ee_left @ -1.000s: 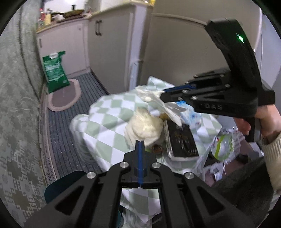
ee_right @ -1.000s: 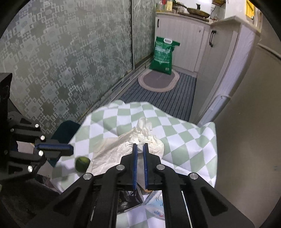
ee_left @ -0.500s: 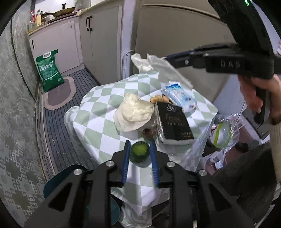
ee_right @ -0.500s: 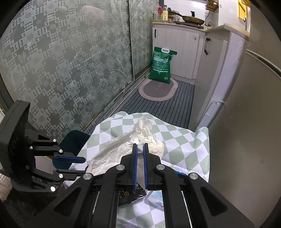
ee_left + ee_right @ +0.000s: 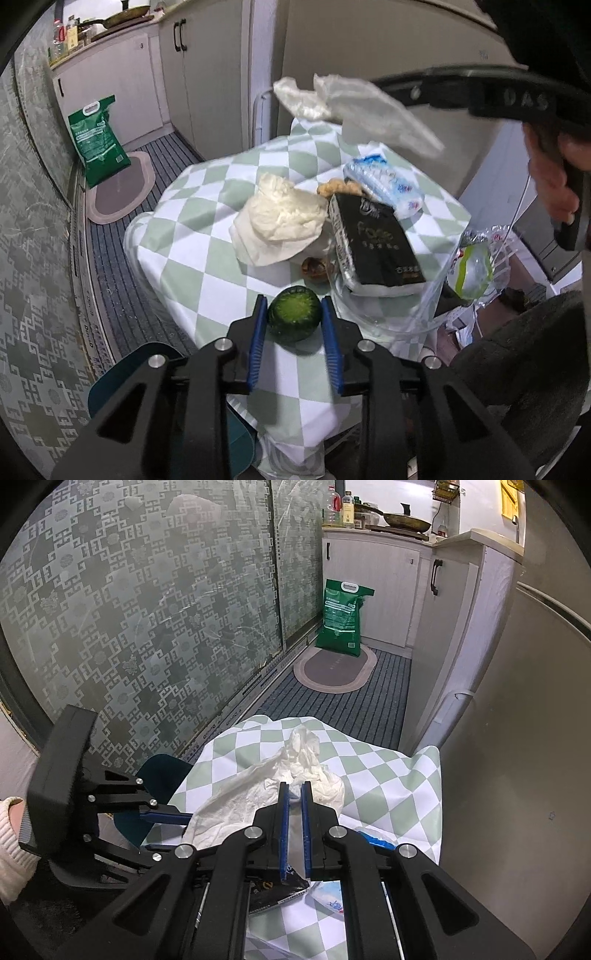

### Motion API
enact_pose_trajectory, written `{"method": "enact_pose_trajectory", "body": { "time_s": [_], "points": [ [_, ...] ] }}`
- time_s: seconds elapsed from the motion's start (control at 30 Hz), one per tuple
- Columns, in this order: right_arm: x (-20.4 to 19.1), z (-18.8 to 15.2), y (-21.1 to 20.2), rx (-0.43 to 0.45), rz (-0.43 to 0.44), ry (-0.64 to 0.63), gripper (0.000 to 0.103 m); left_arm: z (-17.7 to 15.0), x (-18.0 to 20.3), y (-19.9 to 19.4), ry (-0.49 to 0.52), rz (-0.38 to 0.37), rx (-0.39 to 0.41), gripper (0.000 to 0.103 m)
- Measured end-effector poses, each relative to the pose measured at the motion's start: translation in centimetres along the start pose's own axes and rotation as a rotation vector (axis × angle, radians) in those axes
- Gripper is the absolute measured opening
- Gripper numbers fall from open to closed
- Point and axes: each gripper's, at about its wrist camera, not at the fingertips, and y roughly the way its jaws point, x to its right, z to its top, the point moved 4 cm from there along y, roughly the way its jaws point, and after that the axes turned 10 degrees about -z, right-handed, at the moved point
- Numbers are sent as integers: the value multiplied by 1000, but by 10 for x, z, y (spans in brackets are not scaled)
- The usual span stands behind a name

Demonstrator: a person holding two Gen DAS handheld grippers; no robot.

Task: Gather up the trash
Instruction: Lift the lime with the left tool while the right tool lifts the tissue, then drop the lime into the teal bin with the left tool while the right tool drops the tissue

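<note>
The plastic bag (image 5: pixel 354 107) hangs in the air over the far side of the table (image 5: pixel 207 266), pinched tight in the right gripper (image 5: pixel 294 801). The left gripper (image 5: pixel 294 325) is spread wide around a green fruit (image 5: pixel 293 313) at the near edge, pads not quite touching it. Crumpled tissue (image 5: pixel 282 218) sits mid-table, with a black pack (image 5: pixel 373 243) just right of it.

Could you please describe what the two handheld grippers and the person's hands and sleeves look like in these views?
Both the left gripper and right gripper are matte black angular frames with silver screw heads and flat blue-padded fingers. The right one's side carries pale embossed lettering, roughly "DAS". The bare right hand grips its handle. A cream ribbed knit cuff covers the left wrist. No cables are visible.
</note>
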Motion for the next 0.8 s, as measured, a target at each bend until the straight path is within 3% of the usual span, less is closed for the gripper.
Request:
{"method": "enact_pose_trajectory", "body": {
  "time_s": [0.2,0.33,0.63,0.8],
  "points": [
    [-19,7,-2,14,25,-20,6,1,-3,-41,-52,85,116,31],
    [-46,14,1,17,65,-46,6,-4,-16,-61,-100,135,151,31],
    [-118,25,16,-11,138,-129,6,-41,-73,-94,-288,284,173,31],
    [-158,27,30,-38,181,-173,6,-70,-96,-107,-371,326,159,31]
  ]
}}
